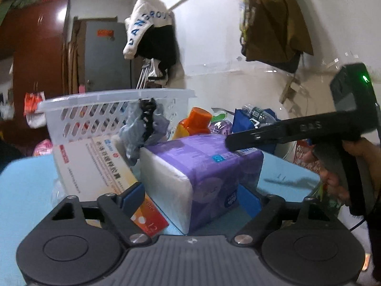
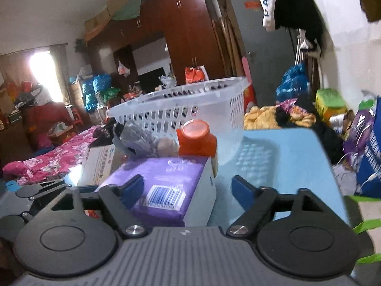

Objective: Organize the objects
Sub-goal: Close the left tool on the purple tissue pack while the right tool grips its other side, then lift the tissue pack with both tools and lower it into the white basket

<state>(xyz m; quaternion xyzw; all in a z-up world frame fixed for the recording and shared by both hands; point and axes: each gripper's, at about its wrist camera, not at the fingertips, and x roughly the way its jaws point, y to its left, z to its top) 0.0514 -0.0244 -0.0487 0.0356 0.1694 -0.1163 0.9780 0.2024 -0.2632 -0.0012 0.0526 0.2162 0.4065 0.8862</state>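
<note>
A purple tissue pack (image 1: 204, 171) lies on the light blue table (image 1: 26, 190) with its white end toward me. It sits between the pads of my left gripper (image 1: 190, 200), which is open, both pads close beside it. My right gripper (image 2: 188, 190) is also open. Its left pad overlaps the tissue pack (image 2: 164, 186) and its right pad stands apart over the table (image 2: 285, 157). In the left wrist view, a finger of the right gripper (image 1: 238, 141) hovers over the pack's far end. An orange-capped bottle (image 2: 196, 138) and a white slotted basket (image 2: 190, 109) stand behind.
A white and orange medicine box (image 1: 95, 166) lies left of the pack, with a grey plastic bag (image 1: 142, 131) on it. A blue bag and bottles (image 1: 252, 119) crowd the far right. A pink-covered bed (image 2: 47, 157) lies past the table's left edge.
</note>
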